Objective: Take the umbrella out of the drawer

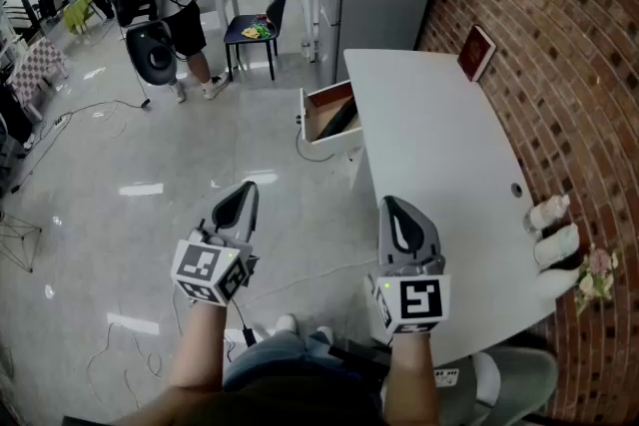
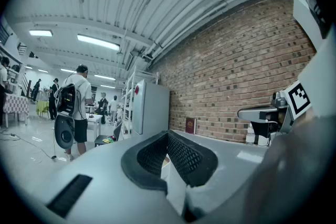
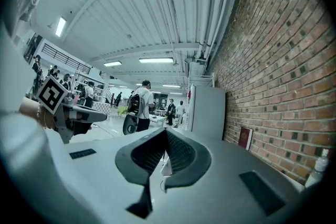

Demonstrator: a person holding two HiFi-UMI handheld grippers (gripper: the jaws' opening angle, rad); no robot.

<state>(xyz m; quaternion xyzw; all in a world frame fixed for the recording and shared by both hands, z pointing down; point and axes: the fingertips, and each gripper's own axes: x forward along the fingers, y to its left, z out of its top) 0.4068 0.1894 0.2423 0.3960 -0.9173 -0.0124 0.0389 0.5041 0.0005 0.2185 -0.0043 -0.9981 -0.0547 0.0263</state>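
The drawer point(image 1: 329, 98) is seen open at the far end of the table point(image 1: 429, 165), with the umbrella point(image 1: 339, 120) lying inside it. Nothing has been grasped yet. The left gripper point(image 1: 243, 190) and right gripper point(image 1: 391, 205) are held level, well apart from the drawer, both clenched on nothing. The reach, grip and lift are all left.

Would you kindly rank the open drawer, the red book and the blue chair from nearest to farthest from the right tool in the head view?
1. open drawer, left of the table's far end.
2. red book, leaning on the brick wall.
3. blue chair, beyond the table.
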